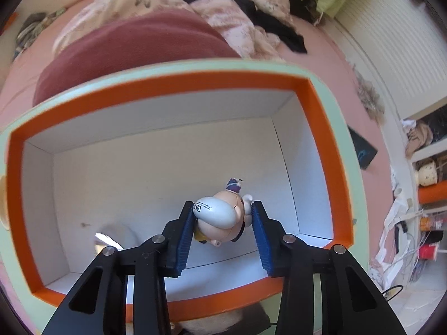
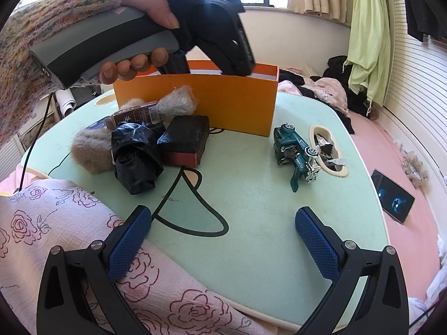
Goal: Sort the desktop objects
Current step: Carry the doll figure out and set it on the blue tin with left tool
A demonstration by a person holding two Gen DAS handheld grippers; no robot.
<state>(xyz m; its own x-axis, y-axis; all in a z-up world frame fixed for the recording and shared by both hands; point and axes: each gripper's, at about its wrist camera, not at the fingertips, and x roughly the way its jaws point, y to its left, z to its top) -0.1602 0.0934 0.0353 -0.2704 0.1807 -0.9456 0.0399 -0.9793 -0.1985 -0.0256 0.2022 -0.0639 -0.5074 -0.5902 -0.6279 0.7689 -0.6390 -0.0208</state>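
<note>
A small toy figure (image 1: 220, 217) with a white oval base and a peach body hangs between the blue pads of my left gripper (image 1: 223, 205), which is shut on it. It hangs inside the orange-rimmed box (image 1: 315, 139), above its white floor. In the right wrist view a hand (image 2: 145, 2) in a knitted sleeve holds that tool with its fingers down in the orange box (image 2: 223, 106). My right gripper (image 2: 223, 212) stands open and empty, low over the near edge of the pale green table (image 2: 265, 195).
Left of the box lie a black bag bundle (image 2: 137, 156), a black-and-red block (image 2: 185, 142), a brown packet (image 2: 137, 115) and fluff balls (image 2: 89, 150). A green toy car (image 2: 296, 150) sits by the cup recess (image 2: 328, 148). Floral cloth (image 2: 83, 223) covers the near left.
</note>
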